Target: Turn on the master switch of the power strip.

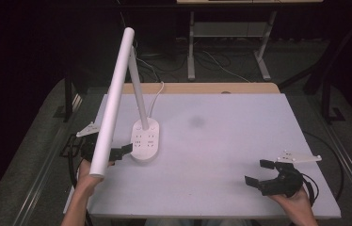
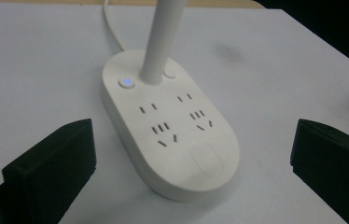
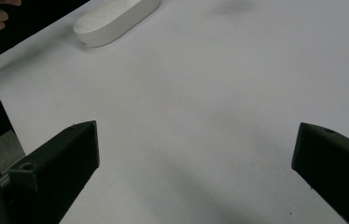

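Both grippers' jaws gape wide and empty over the white bench [image 1: 221,141]: the left gripper [image 2: 191,186] frames the lamp base [image 2: 168,135], the right gripper [image 3: 196,186] bare bench.

One desk lamp [image 1: 117,94] with one socketed base [image 2: 172,126], one white table [image 1: 221,141], two claws.

My lamp base [image 2: 170,135] is white with a blue-lit button [image 2: 126,82]; my table [image 1: 221,141] is white; my jaws are black.
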The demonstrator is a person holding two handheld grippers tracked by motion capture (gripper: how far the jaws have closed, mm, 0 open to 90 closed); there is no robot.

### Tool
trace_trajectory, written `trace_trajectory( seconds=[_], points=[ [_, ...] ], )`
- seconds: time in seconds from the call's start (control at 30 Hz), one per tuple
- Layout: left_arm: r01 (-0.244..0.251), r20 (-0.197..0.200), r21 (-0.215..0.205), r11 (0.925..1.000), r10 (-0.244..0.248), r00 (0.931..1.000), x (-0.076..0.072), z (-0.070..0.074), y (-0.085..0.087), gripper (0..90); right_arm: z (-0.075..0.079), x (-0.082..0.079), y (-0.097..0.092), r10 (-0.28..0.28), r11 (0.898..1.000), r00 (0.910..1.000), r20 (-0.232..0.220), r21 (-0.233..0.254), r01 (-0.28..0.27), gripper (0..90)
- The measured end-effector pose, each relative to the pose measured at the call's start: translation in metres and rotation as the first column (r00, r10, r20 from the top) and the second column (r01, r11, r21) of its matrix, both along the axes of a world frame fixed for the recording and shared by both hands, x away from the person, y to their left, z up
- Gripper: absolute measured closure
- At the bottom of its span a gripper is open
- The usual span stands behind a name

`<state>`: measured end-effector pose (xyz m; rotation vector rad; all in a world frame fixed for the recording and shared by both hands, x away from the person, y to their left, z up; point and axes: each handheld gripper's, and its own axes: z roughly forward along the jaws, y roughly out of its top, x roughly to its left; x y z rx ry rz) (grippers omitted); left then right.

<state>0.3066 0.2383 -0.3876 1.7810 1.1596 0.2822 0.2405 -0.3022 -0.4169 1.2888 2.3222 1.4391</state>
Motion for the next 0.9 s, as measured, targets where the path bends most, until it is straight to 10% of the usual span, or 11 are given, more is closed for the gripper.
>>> trace_trajectory(
  seconds=[0.9],
  points=[
    [0.184, 0.032, 0.017, 0.9828, -0.185, 0.9823, -0.047, -0.031, -0.043, 0.9, -0.001, 0.000, 0.000, 0.007, 1.000, 1.0000, -0.003, -0.001, -0.007, 0.1]
  ],
)
